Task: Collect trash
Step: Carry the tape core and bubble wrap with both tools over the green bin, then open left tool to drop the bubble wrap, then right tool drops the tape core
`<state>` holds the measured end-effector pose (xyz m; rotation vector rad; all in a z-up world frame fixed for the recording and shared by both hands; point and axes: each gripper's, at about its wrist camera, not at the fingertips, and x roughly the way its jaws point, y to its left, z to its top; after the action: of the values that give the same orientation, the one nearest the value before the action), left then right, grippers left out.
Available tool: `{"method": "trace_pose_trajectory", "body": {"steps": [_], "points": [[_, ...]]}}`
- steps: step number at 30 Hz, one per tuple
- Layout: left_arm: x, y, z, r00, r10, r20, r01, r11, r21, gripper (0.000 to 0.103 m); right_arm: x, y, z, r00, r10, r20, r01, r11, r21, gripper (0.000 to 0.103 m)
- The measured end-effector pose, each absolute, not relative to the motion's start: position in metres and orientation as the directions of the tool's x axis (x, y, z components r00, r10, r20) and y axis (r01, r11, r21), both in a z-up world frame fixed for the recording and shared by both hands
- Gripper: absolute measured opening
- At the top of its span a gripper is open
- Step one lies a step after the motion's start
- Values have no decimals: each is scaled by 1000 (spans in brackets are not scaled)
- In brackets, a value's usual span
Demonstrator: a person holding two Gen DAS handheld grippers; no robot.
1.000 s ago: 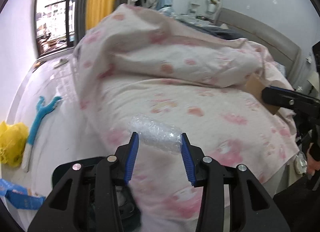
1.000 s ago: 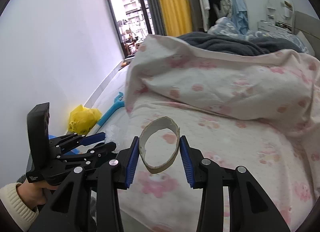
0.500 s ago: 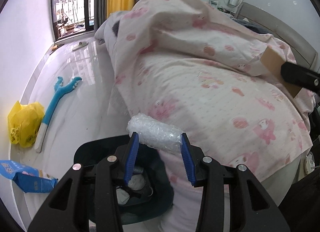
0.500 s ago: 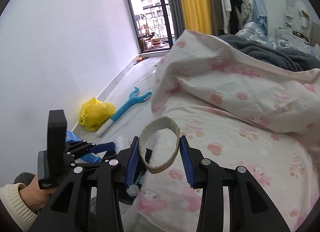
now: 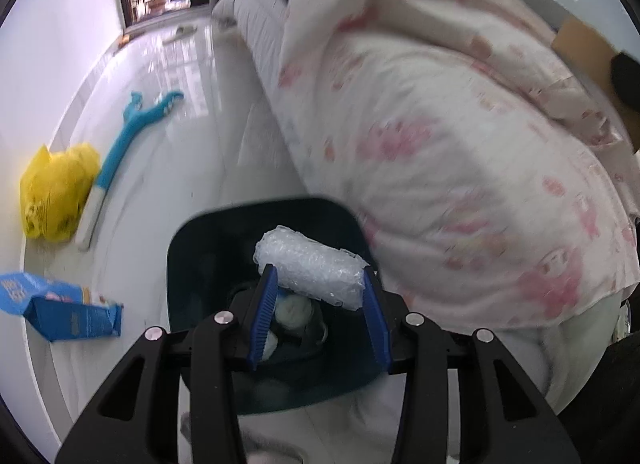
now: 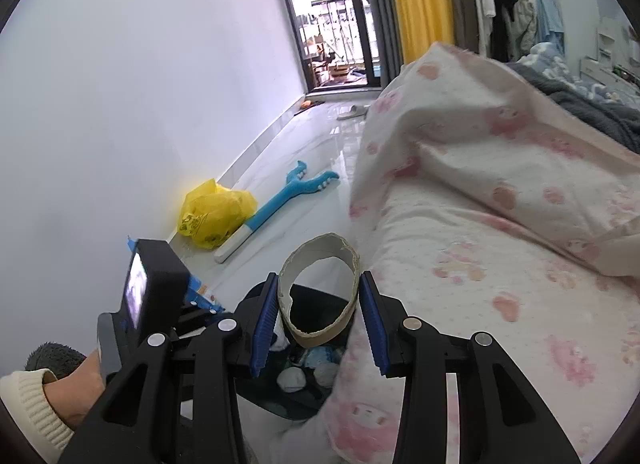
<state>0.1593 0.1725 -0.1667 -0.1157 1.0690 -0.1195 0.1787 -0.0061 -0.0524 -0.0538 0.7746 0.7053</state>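
My left gripper [image 5: 318, 304] is shut on a roll of clear bubble wrap [image 5: 310, 266] and holds it above the open dark trash bin [image 5: 192, 248] on the floor. The bin holds crumpled white trash [image 5: 294, 310]. My right gripper [image 6: 318, 318] is shut on a cardboard tape ring [image 6: 316, 296], held over the bin [image 6: 320, 312] at the bed's edge. The left gripper's body [image 6: 154, 300] shows at the lower left of the right wrist view.
A bed with a pink-patterned quilt [image 5: 460, 136] fills the right side. On the white floor lie a yellow plastic bag [image 5: 56, 192], a blue long-handled tool [image 5: 120, 152] and a blue carton [image 5: 60, 306]. A wall [image 6: 140, 104] runs along the left.
Both grippers have swung from over the bed down and left toward the floor. The bin now sits under the bubble wrap and the ring. Both grips are unchanged.
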Motion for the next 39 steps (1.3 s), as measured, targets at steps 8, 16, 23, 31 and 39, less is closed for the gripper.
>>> {"method": "trace_pose_trajectory", "body": {"steps": [8, 16, 23, 31, 39], "points": [[154, 194, -191, 384, -163, -909, -9, 984, -180, 48, 182, 32, -73, 441, 568, -695, -627, 749, 214, 41], [145, 219, -189, 389, -149, -909, -48, 982, -182, 76, 194, 55, -100, 384, 550, -742, -609, 755, 244, 41], [128, 247, -167, 470, -121, -874, -76, 981, -177, 78, 203, 75, -135, 330, 523, -786, -571, 773, 274, 41], [101, 264, -119, 629, -65, -774, -66, 988, -136, 80, 205, 101, -171, 272, 479, -835, -558, 785, 268, 42], [78, 280, -74, 754, -5, -656, -83, 991, -104, 84, 203, 126, -198, 243, 418, -875, -571, 791, 219, 43]]}}
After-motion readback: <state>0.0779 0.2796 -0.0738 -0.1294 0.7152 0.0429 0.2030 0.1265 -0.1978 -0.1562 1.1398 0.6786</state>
